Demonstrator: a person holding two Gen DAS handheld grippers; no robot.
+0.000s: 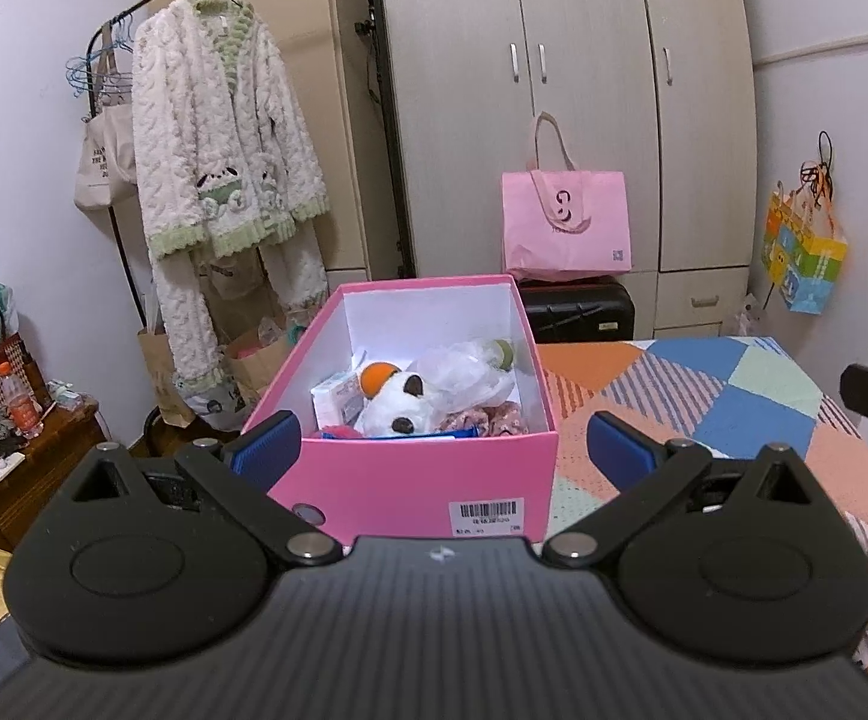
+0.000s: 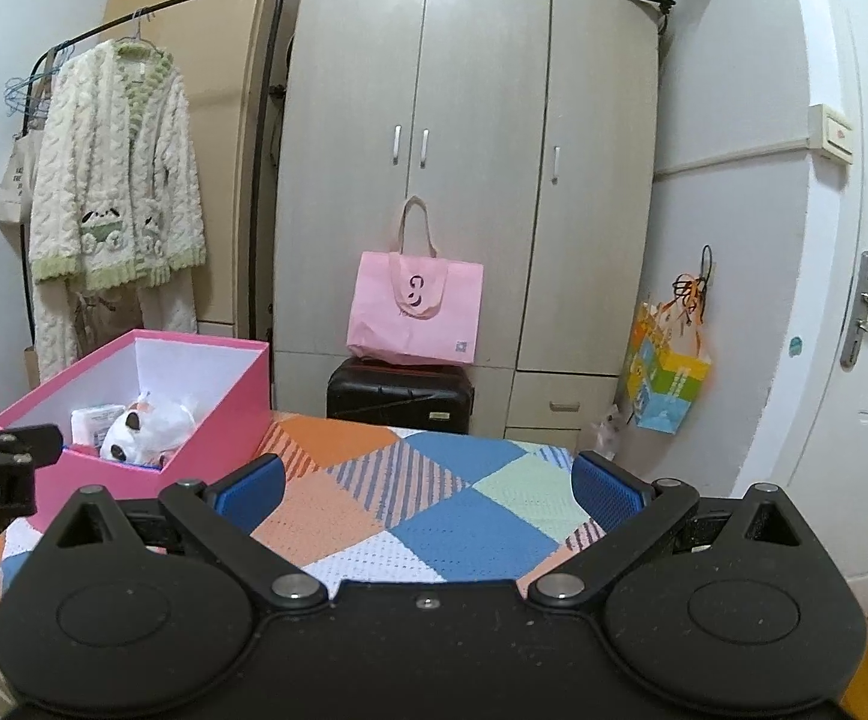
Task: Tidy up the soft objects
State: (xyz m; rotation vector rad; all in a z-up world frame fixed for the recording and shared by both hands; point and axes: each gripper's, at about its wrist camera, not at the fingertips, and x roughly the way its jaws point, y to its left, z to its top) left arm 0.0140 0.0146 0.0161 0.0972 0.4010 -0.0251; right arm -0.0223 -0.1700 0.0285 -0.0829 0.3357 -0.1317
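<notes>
A pink box [image 1: 410, 468] is set at the left edge of the quilted tabletop [image 2: 434, 516], with a plush toy [image 1: 395, 402] inside. Both the left gripper [image 1: 443, 450] and right gripper [image 2: 428, 492] are held wide apart, with nothing gripped.

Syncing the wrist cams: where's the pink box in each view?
Left wrist: pink box centre frame, just beyond the open left gripper.
Right wrist: pink box at left edge, beside the open right gripper.
Shared landmark: pink tote bag against the wardrobe.
</notes>
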